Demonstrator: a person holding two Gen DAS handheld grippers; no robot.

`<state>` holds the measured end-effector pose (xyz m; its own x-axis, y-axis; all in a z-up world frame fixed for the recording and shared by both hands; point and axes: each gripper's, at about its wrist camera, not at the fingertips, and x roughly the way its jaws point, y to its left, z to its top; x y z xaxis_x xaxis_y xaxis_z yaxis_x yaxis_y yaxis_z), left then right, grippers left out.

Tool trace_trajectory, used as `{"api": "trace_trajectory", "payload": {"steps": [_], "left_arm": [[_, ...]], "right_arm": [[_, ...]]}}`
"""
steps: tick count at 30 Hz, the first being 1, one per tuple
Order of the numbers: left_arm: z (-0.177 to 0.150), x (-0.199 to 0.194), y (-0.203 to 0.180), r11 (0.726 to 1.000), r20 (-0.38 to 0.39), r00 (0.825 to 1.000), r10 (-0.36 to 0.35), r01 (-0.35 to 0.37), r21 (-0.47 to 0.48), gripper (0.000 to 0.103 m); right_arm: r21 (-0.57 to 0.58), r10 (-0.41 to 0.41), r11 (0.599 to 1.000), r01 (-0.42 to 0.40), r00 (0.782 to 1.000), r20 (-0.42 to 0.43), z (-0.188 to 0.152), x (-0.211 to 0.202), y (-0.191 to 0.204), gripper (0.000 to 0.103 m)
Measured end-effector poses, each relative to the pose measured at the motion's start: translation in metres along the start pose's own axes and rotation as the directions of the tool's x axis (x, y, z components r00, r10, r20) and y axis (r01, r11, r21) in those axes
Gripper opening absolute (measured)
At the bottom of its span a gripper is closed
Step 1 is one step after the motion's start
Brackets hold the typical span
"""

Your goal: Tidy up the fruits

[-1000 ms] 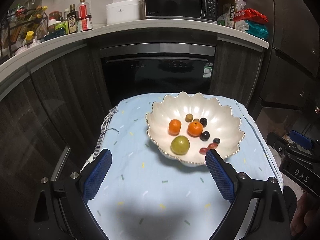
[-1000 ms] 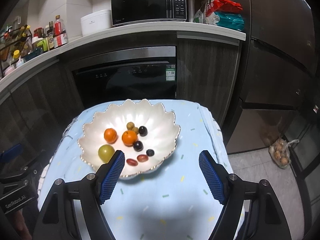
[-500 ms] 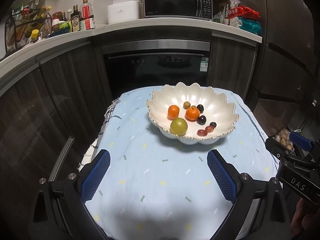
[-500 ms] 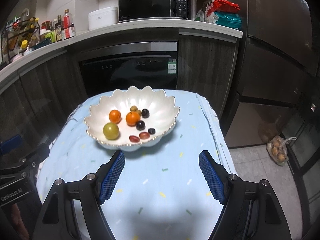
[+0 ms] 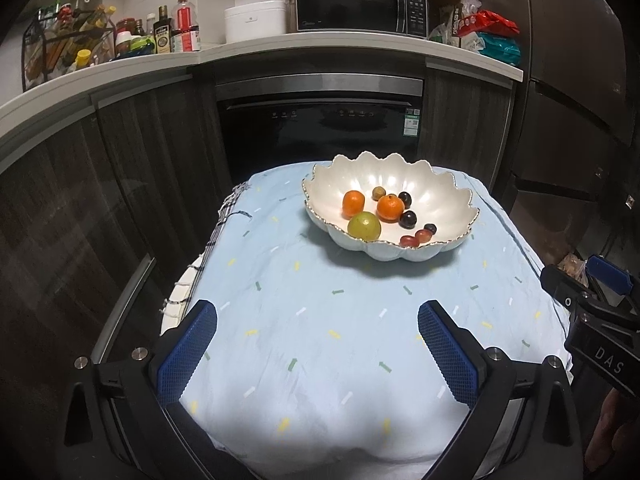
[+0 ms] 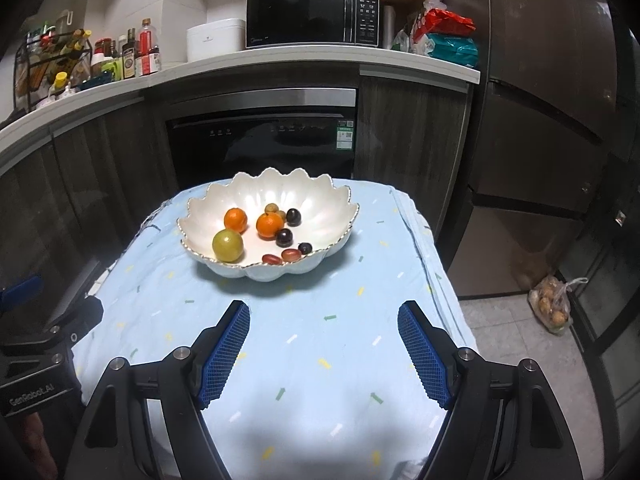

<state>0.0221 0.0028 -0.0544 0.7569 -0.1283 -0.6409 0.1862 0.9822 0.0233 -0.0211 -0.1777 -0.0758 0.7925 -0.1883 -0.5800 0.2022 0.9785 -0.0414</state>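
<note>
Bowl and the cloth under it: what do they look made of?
Bowl: probably glazed ceramic, pearly white with glossy highlights, a scalloped rim and a thin metallic-looking edge. Cloth: soft woven fabric, matte light blue with small coloured dashes, creased and draped over the table edges.

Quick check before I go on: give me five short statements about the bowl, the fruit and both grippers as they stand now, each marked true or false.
1. The left gripper holds an orange. False: it is open and empty.
2. The bowl stands on the blue cloth. True.
3. Two oranges lie in the bowl. True.
4. The green fruit lies on the cloth outside the bowl. False: it is in the bowl, near its front rim.
5. The right gripper is open, short of the bowl. True.
</note>
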Motion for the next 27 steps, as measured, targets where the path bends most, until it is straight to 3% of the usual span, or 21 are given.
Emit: {"api": "trace_trajectory", "payload": {"steps": [9,12,27], "left_arm": [[-0.010,-0.005,0.008,1.000,-0.010,1.000,0.012,-0.012,-0.029,0.103],[-0.011,-0.006,0.009,0.999,-0.009,1.000,0.011,-0.011,-0.035,0.103],[-0.011,-0.010,0.008,0.999,0.004,1.000,0.010,-0.010,-0.039,0.103]], "right_arm": [[-0.001,0.014,1.000,-0.014,1.000,-0.015,-0.012,-0.003,0.002,0.078],[-0.001,0.009,1.000,-0.009,1.000,-0.008,-0.013,-0.006,0.002,0.085],[0.006,0.004,1.000,-0.004,1.000,0.017,-0.012,-0.012,0.000,0.085]]}}
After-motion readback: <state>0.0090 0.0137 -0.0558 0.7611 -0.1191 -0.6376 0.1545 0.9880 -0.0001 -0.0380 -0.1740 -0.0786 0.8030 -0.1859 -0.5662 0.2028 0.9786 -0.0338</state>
